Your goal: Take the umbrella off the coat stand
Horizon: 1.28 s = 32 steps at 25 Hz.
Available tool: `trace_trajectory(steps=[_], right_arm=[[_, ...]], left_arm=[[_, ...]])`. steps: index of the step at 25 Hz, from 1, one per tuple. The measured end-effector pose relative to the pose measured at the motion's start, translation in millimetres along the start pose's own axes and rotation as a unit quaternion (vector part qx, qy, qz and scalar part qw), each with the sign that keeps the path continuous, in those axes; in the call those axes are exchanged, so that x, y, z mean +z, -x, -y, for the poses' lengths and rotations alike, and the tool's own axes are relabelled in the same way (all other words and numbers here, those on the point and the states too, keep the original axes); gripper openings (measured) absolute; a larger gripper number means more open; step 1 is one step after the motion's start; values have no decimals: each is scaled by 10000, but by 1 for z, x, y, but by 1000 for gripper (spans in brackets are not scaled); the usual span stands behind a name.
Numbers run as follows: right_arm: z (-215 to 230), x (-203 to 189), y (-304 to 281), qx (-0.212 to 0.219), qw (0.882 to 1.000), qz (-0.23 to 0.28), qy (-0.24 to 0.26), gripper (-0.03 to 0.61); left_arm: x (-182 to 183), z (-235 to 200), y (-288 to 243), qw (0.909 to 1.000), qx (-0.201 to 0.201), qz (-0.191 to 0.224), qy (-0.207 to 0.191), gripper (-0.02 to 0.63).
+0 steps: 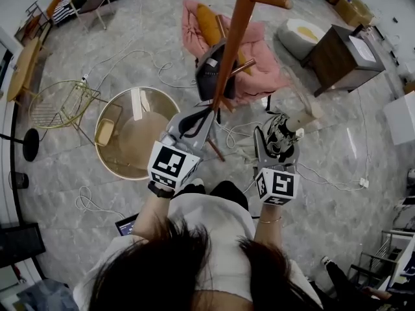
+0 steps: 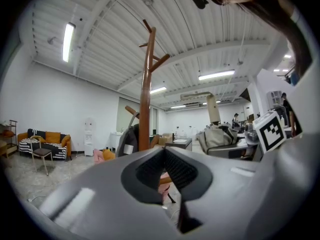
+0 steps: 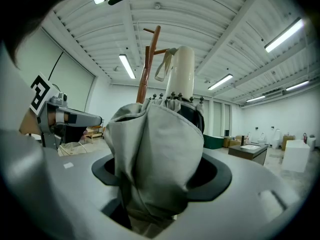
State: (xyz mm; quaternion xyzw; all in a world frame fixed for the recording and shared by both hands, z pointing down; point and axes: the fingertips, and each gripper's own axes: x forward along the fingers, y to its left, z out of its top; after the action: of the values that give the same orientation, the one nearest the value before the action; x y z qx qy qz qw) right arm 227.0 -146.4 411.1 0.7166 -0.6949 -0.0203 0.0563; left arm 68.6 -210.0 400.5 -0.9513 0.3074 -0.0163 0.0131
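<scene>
In the head view the brown wooden coat stand rises between my two grippers. A dark bag hangs on it. My right gripper is to the right of the pole and shut on the folded grey-beige umbrella, which stands clear of the pole. In the right gripper view the umbrella fills the jaws of the gripper. Its cream handle points up with a loose wrist strap. My left gripper is close to the pole. Its ribbed pads meet with nothing between them.
A round glass-topped table and a yellow wire chair stand to the left. A pink cushion seat lies behind the stand. A dark wooden cabinet is at the right. White cables trail over the marble floor.
</scene>
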Motion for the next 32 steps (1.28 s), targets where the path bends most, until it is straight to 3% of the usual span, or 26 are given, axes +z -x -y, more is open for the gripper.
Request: trace_trajectory(steps=[13,32], right_arm=[[-13,-21,10,186,9997,-183,6,325],[-35,-19,-3,403,9991,-130,67,325]], left_arm=[[-17,-4,12,9998,148,10,115,58],[-19,-18,25,9994,333,-7,77,58]])
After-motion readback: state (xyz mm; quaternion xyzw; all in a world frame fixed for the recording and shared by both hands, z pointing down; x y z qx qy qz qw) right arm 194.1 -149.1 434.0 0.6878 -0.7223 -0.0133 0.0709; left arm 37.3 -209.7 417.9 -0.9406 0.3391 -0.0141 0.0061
